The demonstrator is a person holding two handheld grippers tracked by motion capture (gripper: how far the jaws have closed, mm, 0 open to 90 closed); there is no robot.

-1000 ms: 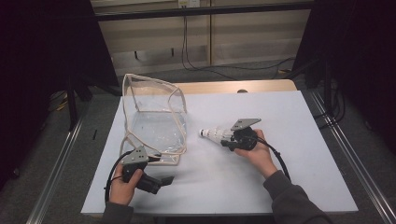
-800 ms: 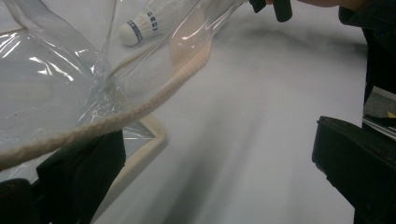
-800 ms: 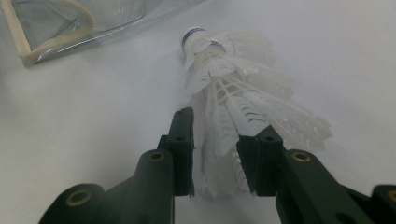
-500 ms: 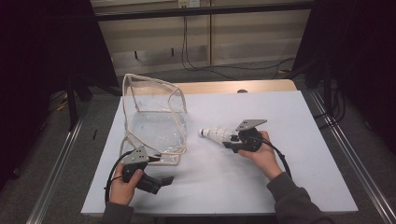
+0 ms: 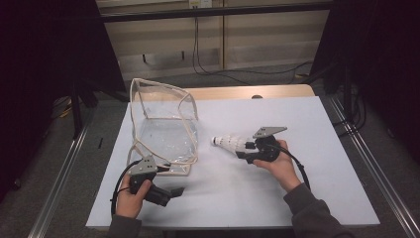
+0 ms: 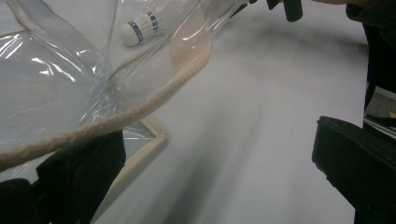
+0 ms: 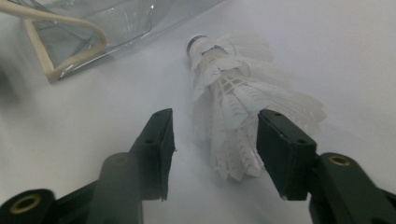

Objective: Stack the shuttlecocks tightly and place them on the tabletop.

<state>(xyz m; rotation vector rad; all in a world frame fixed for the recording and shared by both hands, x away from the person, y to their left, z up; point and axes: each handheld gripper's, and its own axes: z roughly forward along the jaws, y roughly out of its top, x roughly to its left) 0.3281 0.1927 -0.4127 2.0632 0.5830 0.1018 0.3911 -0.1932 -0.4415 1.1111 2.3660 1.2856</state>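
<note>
A white feathered shuttlecock [image 5: 229, 144] lies on its side on the white tabletop [image 5: 297, 198], cork end pointing at the bag. My right gripper [image 5: 243, 148] is just behind it. In the right gripper view the jaws have just been opening, and the feather skirt [image 7: 238, 107] now lies loose between them, so the right gripper [image 7: 217, 133] is open. A clear plastic bag with beige trim [image 5: 163, 129] stands at the left. My left gripper [image 5: 177, 191] rests at the bag's near corner, open [image 6: 219, 158]. The bag's trim [image 6: 140, 109] crosses in front of one jaw. The shuttlecock [image 6: 142, 27] shows through the plastic.
A wooden table edge [image 5: 237, 92] runs behind the white top. Metal rails [image 5: 369, 153] flank the table on both sides. Cables hang on the back wall [image 5: 198, 44]. Bare white surface stretches in front of and right of the hands.
The right hand has drifted a little to the right. The shuttlecock stays in about the same spot on the table. The left hand and the bag have not moved.
</note>
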